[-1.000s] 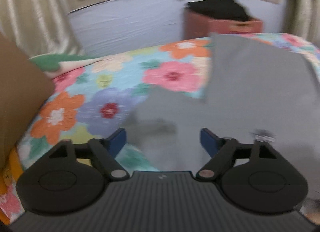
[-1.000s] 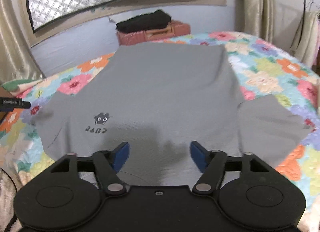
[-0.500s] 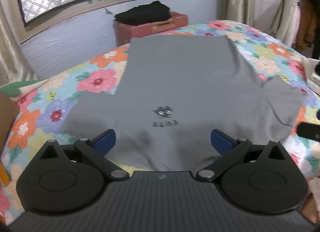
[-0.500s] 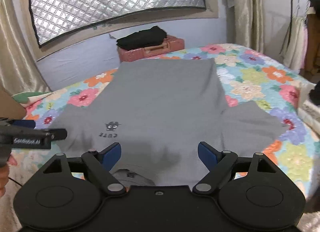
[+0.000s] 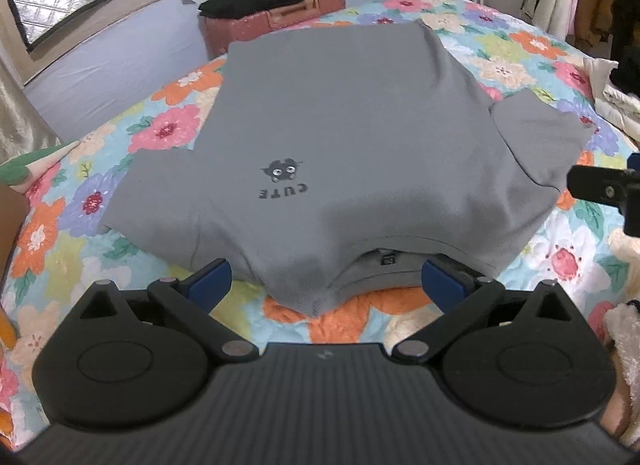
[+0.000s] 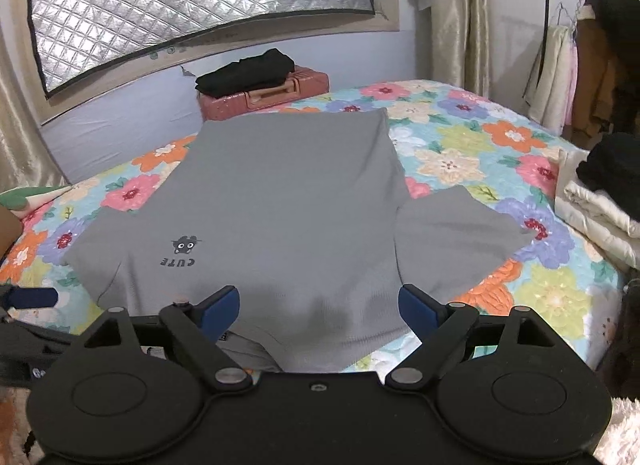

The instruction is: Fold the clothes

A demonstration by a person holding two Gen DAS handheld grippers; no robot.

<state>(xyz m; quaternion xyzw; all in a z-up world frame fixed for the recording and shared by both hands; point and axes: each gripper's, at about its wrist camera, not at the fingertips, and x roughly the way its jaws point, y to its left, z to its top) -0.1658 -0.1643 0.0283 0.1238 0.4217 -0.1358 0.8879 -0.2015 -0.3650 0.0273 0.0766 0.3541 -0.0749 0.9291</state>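
A grey T-shirt (image 5: 352,137) with a small cat print and the word CUTE lies spread flat on a floral bedspread (image 5: 60,233), collar nearest me, both sleeves out. It also shows in the right wrist view (image 6: 288,201). My left gripper (image 5: 327,279) is open and empty, just short of the collar. My right gripper (image 6: 319,305) is open and empty, over the near edge of the shirt by the collar. The right gripper's tip shows at the right edge of the left wrist view (image 5: 600,189).
A pink suitcase (image 6: 264,99) with folded black clothing (image 6: 244,73) on it stands beyond the bed by the wall. Folded white bedding (image 6: 596,209) with a dark item lies at the right. A clothes rack (image 6: 576,53) stands at the far right.
Both grippers have drawn back towards me from the shirt. The left one swung from the shirt's left sleeve to the collar. The whole shirt is now in view.
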